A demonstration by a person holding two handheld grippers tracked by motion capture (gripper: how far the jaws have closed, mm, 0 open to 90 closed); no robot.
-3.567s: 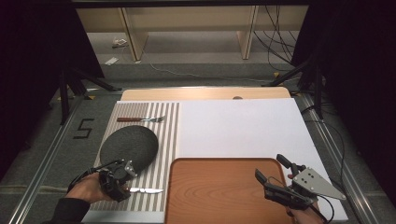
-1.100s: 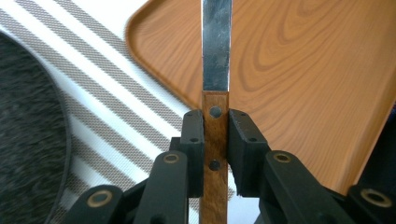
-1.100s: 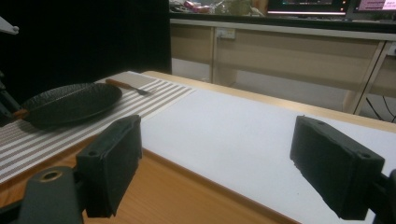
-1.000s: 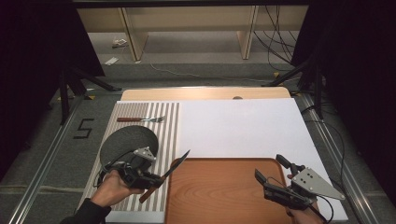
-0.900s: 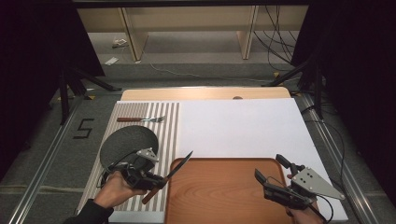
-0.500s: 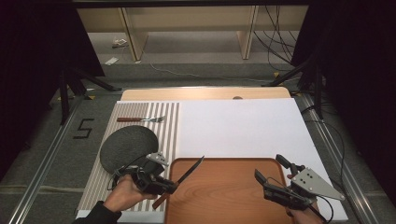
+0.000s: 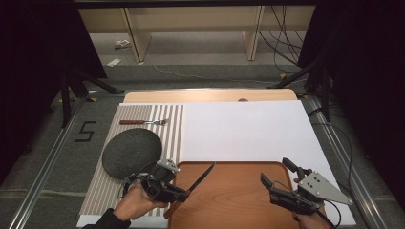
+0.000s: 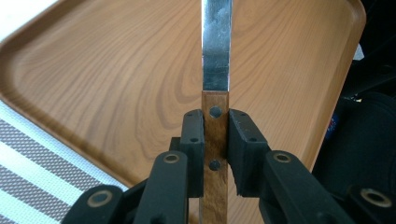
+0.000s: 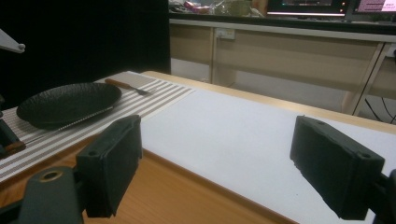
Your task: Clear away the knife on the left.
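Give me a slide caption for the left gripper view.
Left gripper clamps a knife by its wooden handle, blade pointing out over the wooden tray.

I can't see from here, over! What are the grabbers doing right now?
Left gripper shut on knife handle, blade over wooden tray. Right gripper open, empty, low over the tray's right side. Nothing lying on the tray.

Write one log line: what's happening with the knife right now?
left hand-held gripper: shut on knife handle | knife: over wooden tray | right hand-held gripper: open, empty
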